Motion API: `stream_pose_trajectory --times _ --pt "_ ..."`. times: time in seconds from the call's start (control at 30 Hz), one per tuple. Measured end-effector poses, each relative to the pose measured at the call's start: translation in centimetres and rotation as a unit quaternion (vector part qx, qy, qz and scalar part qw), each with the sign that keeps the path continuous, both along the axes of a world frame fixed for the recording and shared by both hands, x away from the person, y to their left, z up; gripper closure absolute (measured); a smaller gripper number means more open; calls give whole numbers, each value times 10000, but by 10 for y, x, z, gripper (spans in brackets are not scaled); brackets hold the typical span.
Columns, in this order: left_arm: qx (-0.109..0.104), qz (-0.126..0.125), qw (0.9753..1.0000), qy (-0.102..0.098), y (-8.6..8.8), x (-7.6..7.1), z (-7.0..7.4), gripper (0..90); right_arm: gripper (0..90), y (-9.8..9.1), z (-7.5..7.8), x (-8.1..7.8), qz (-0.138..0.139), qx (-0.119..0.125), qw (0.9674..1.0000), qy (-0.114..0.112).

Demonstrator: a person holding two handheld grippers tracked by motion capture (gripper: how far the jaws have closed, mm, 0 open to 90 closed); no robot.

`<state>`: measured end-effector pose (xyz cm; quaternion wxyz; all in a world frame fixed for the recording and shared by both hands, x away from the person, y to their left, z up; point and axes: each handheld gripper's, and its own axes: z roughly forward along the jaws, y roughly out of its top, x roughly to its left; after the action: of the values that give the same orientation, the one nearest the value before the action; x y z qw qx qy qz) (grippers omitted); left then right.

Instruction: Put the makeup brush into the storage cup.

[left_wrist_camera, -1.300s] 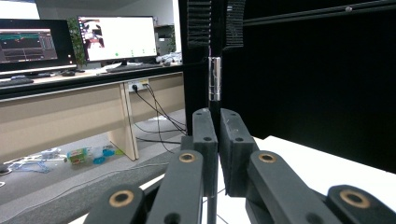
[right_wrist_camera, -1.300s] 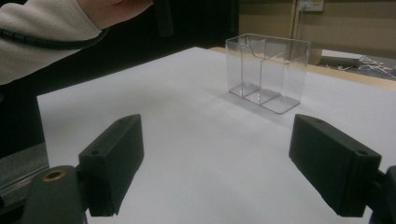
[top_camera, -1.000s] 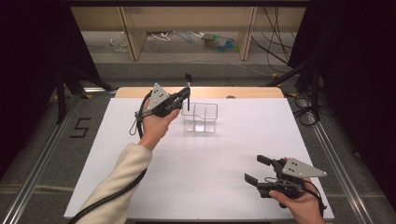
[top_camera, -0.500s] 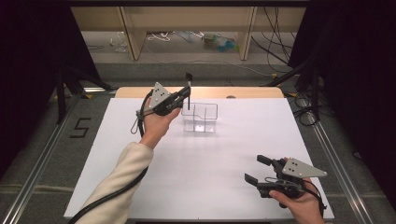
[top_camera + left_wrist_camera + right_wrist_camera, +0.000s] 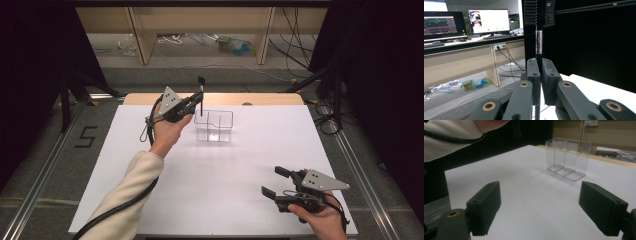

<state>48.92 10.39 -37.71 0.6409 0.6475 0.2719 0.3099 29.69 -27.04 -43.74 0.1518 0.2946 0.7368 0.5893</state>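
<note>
Nothing has moved since a second ago: your left gripper [image 5: 196, 101] stays clamped on the thin black brush [image 5: 200, 95] above the clear plastic divided box [image 5: 214, 125]. Lower it straight into a compartment, keeping it upright; your right gripper's [image 5: 272, 182] fingers stand apart over the white desk [image 5: 240, 170].

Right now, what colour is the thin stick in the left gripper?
Black, with a silver metal band; the stick shows best in the left gripper view.

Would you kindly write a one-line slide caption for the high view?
Left tongs hold a thin black brush upright over a clear divided box, while the open right tongs rest near the table's front edge.
</note>
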Motion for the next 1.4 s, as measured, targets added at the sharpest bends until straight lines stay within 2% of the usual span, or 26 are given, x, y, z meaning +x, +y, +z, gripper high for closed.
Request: stream_pose_trajectory --times 0.03,0.27,1.4 --pt "-7 3 10000 -6 0 0 0 860 191 -1 1 0 10 -98 9999 55" --pt "-37 21 10000 36 -1 2 -2 860 191 -2 1 -1 22 -122 9999 67" --pt "39 7 10000 28 1 9 -12 860 191 -1 1 -1 20 -92 9999 55"
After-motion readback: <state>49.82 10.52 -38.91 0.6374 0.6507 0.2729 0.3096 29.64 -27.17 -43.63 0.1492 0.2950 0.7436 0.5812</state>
